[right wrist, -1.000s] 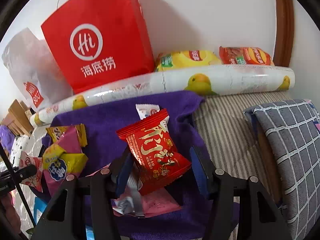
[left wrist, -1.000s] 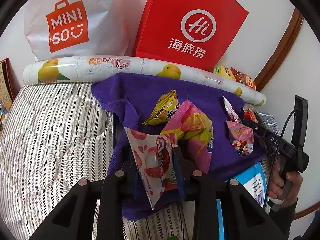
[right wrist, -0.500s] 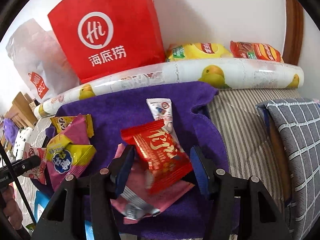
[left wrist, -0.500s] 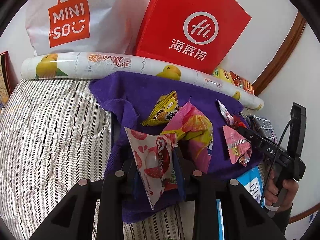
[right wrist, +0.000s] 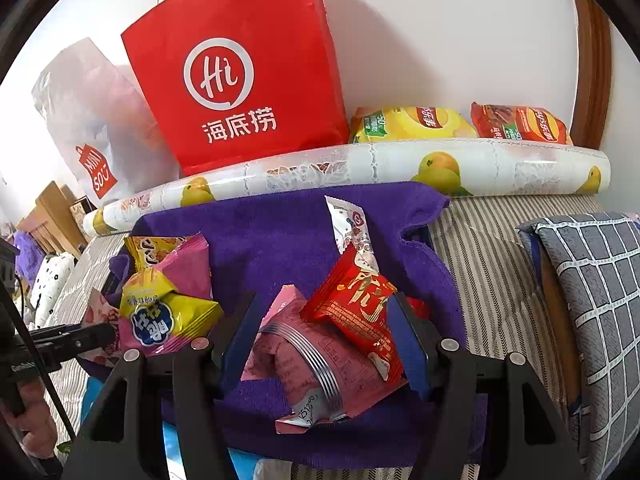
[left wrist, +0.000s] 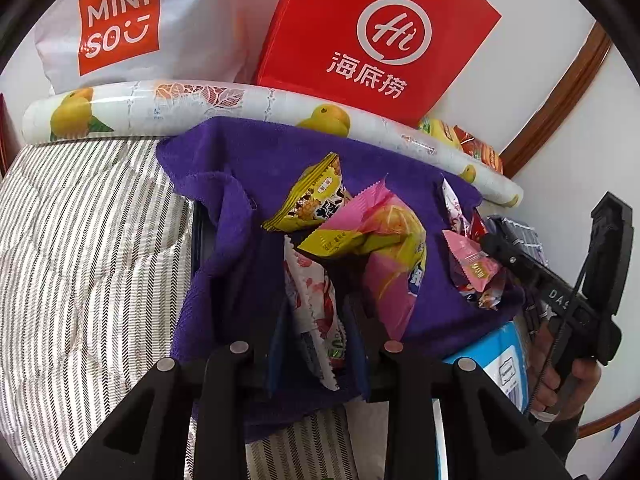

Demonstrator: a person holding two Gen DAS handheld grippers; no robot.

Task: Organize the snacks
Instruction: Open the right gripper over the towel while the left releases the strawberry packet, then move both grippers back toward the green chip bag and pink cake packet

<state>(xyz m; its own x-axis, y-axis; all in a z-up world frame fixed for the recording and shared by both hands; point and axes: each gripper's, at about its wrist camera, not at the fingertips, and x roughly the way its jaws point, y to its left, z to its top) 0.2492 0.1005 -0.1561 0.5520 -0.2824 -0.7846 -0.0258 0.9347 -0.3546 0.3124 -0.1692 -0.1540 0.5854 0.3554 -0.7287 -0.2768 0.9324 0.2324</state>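
Compared with a second earlier: red snack packet, then upright and clamped in the right gripper, now tipped over at centre of the right wrist frame, leaning on the pink packet beneath it. Purple towel larger and lower in that frame than before, with the white sachet now fully showing above the red packet. In the left wrist frame, white strawberry-print packet still pinched as before, but turned narrower, its top now tucked under the pink-and-yellow packet.

Right gripper: jaws opening, about half wide, blue pads standing either side of the red and pink packets; right pad close against the red packet's edge, left pad clear of the pink one. Nothing lifted; both packets resting on the towel at lower centre.

Left gripper: narrow, clamped on the white strawberry-print packet at lower centre of its frame, over the towel's front edge. Yellow packet lying just above, at centre, touching the pink-and-yellow packet.

Towel spread on a striped bed. Behind it, along the top: fruit-print roll, red paper bag, white shopping bag.
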